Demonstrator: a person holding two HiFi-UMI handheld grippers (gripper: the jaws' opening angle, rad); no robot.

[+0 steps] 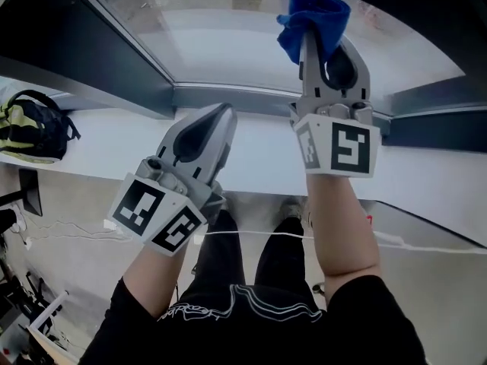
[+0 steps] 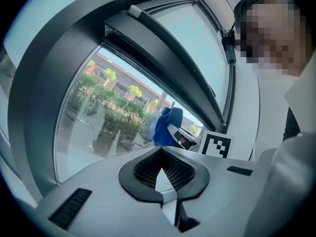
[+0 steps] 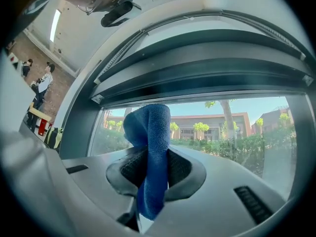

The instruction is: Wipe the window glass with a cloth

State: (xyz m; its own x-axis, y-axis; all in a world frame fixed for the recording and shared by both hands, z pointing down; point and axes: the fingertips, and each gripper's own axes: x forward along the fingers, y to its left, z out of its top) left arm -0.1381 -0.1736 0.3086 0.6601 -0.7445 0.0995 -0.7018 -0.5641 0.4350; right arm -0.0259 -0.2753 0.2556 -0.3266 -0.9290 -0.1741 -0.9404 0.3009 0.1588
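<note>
The window glass [image 1: 228, 36] fills the top of the head view, with trees and buildings behind it [image 3: 237, 127]. My right gripper [image 1: 310, 33] is raised in front of the pane and shut on a blue cloth [image 1: 313, 14]. The cloth bunches above its jaws [image 3: 150, 142] and hangs down between them. In the left gripper view the blue cloth [image 2: 165, 126] shows against the glass [image 2: 98, 112]. My left gripper [image 1: 223, 115] sits lower, over the white sill, with its jaws [image 2: 160, 157] together and nothing in them.
A dark window frame [image 1: 114, 59] borders the glass on the left and below. The white sill [image 1: 106, 147] runs under it. A black and yellow backpack [image 1: 30, 124] lies at the sill's left end. White cables [image 1: 68, 230] trail on the floor.
</note>
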